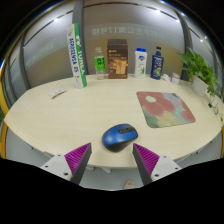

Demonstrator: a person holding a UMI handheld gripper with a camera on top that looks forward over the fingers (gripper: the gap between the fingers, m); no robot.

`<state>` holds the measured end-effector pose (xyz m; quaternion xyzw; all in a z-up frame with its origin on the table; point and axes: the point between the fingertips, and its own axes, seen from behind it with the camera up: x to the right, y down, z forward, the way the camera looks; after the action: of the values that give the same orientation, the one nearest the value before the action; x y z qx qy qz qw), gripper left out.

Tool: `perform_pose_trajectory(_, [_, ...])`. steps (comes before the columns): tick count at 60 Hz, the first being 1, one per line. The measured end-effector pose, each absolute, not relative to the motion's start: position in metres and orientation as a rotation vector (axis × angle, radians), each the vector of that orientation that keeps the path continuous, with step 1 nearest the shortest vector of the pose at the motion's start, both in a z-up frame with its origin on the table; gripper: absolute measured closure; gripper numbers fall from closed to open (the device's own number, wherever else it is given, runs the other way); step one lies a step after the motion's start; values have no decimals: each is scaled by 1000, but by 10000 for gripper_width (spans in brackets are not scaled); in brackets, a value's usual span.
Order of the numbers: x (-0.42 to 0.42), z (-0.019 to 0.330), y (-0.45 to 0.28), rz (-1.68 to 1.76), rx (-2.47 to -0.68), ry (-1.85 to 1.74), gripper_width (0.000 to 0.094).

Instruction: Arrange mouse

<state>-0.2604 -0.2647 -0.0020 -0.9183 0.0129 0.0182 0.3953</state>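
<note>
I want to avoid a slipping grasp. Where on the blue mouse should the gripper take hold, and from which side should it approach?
Probably best across its two long flanks, near the middle of the body. The blue mouse lies flat on the table, just ahead of the open gripper and roughly centred between its fingers. Its top is domed and smooth, so come in low from the near side, one finger along each flank.

Mouse [119,137] on table [70,112] near front edge, just ahead of open fingers [76,158]. Mouse pad [165,107] toward right edge. Boxes and bottles [125,62] along far edge. Plant [199,68] at far right corner.
</note>
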Motion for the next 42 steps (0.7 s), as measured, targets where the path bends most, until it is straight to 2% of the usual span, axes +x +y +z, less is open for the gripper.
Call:
perform_pose_trajectory(16, [-275,-6,-211,82,-2343,17,94])
perform_pose_trajectory(20, [-280,-8,-201,88,-2345,4,123])
perform_pose_trajectory(26, [-274,-14,-190,38,-2358,-25,274])
perform_pose_trajectory(28, [-270,-15,-187,-1,-2354,-49,391])
perform_pose_trajectory(32, [-273,-14,-185,3,-2346,-87,413])
perform_pose_trajectory(42, [-276,-11,-180,58,-2355,-192,534])
